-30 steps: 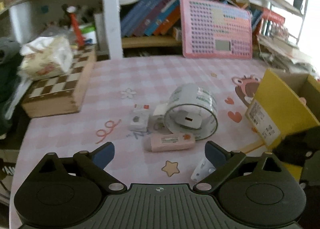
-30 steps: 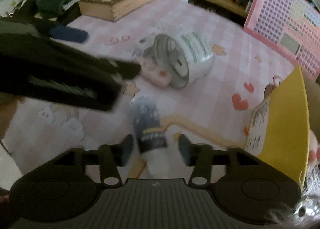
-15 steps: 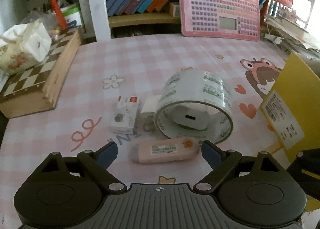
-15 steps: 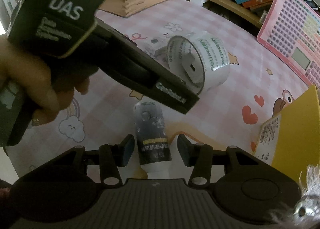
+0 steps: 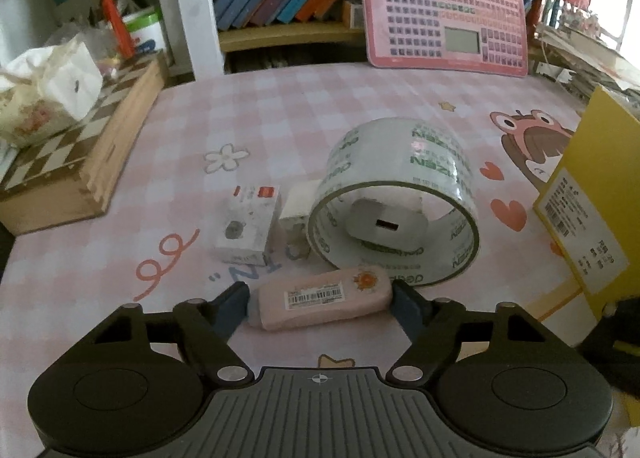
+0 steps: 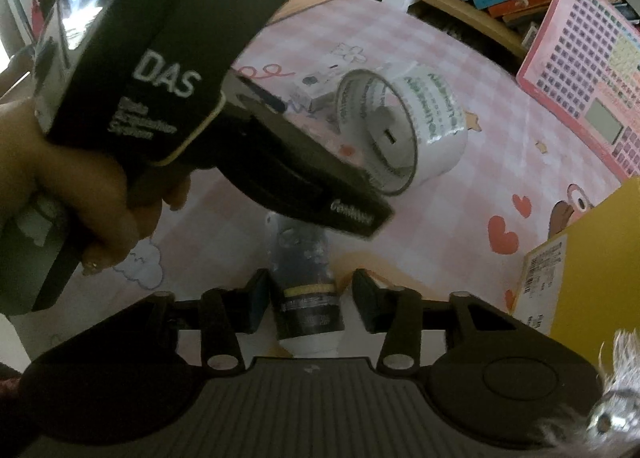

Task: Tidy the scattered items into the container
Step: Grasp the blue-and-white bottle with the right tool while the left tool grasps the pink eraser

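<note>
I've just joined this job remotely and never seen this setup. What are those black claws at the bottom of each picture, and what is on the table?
Each picture comes from a camera on a hand-held two-finger gripper, looking along its fingers. The left gripper has been closing around a pink eraser-like bar, its pads at the ends. The right gripper has been closing around a dark tube; a gap shows at one pad. On the pink checked table: a tape roll around a white charger, two small white boxes, and a yellow box at the right.

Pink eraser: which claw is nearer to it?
Left. The left claw brackets the pink eraser; the right claw straddles a dark tube nearer the yellow box.
</note>
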Tool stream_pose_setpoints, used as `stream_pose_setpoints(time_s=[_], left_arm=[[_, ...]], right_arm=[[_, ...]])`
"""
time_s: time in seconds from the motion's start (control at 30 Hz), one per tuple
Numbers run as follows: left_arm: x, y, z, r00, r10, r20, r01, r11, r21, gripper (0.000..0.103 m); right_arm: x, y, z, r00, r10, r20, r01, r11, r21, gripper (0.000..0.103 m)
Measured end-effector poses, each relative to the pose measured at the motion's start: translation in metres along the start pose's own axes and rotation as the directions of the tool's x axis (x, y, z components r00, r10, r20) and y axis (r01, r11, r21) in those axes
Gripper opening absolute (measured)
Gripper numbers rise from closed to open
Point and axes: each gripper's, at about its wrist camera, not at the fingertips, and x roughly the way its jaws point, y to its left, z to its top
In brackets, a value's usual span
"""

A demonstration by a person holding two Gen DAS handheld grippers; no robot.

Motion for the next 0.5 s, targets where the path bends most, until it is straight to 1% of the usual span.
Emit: stream_pose_setpoints(time_s=[0.1, 0.27, 0.33, 0.47, 0.5], left_arm=[[-0.004, 0.007, -0.001, 1.000, -0.003, 0.000, 0.003, 1.000, -0.030, 0.077], [-0.029, 0.019, -0.004, 0.999, -0.001, 0.052, 0.004, 0.998, -0.062, 0.077], [-0.041, 0.026, -0.006, 0.998, 0.002, 0.066, 0.004, 0.996, -0.093, 0.077], [-0.061, 0.041, -0.017, 0.998, 0.011, 0.070, 0.000, 0.989, -0.147, 0.077], [-0.066, 0.043, -0.021, 0.998, 0.014, 0.068, -0.003, 0.988, -0.157, 0.077]], right_arm=[[0.000, 0.001, 0.001, 1.000, 0.000, 0.002, 0.000, 1.000, -0.004, 0.034], [0.001, 0.000, 0.001, 1.000, 0.001, 0.001, -0.001, 1.000, -0.002, 0.034], [0.002, 0.000, 0.002, 1.000, -0.001, 0.004, 0.001, 1.000, -0.005, 0.034], [0.005, -0.002, 0.004, 1.000, -0.003, 0.009, 0.003, 1.000, -0.002, 0.034], [0.005, 0.000, 0.004, 1.000, -0.005, 0.011, 0.005, 1.000, 0.001, 0.036]])
